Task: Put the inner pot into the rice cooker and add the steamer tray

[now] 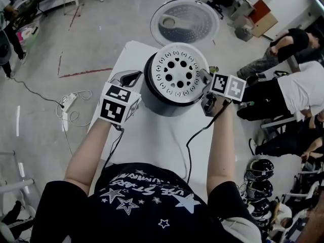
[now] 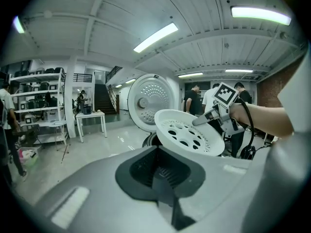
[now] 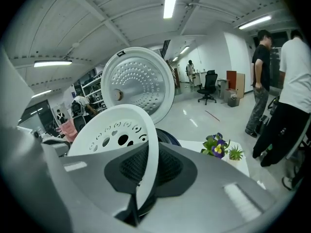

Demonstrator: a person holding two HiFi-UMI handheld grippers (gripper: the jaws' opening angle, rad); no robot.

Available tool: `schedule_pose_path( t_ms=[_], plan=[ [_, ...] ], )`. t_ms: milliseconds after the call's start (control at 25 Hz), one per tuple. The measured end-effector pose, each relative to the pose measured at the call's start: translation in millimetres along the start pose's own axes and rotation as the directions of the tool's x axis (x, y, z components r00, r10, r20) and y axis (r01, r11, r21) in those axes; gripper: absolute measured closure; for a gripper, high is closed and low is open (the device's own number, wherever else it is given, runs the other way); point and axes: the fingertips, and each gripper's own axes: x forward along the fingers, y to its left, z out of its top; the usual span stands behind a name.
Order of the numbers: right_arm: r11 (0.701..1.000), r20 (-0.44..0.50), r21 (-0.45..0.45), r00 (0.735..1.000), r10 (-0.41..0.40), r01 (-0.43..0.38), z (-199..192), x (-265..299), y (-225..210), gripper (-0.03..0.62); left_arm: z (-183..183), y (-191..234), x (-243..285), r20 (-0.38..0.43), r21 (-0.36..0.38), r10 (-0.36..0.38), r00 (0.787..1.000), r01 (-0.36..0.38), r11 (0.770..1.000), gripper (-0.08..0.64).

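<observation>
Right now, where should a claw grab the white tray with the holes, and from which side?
Its thin outer rim, from the right, as the right claw pinches it now. The steamer tray is a wide, shallow dish, too broad to span, but its upturned edge slips between the jaws.

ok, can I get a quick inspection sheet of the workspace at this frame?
Surface: white table.
Job's things: rice cooker, lid open; steamer tray held tilted over its mouth; inner pot not visible.
Clutter: potted flowers on the table by the cooker.
Grippers: right gripper shut on the tray's rim; left gripper shut, empty, beside the cooker.
Cables: gripper cables trail over the table; power strip on the floor.
Surroundings: people at right; helmets.
</observation>
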Motion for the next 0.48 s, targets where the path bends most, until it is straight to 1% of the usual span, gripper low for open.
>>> schedule_pose_path(
  t_ms=[160, 320, 480],
  plan=[
    [1.0, -0.033, -0.013, 0.999, -0.01, 0.01, -3.6, 13.1, -4.7, 0.538, -5.2, 2.3, 7.4, -0.022, -0.008, 0.003, 1.0, -0.003, 1.0, 0.549],
    [0.999, -0.06, -0.045, 0.998, -0.017, 0.014, -5.6, 23.2, -5.3, 0.538, -8.4, 3.5, 13.8, -0.034, -0.011, 0.001, 0.999, -0.001, 1.0, 0.549],
    [0.997, -0.074, -0.072, 0.996, -0.046, 0.041, -11.3, 28.5, -5.4, 0.537, -15.3, 5.0, 15.8, -0.047, -0.013, -0.003, 0.999, 0.003, 1.0, 0.549]
  ],
)
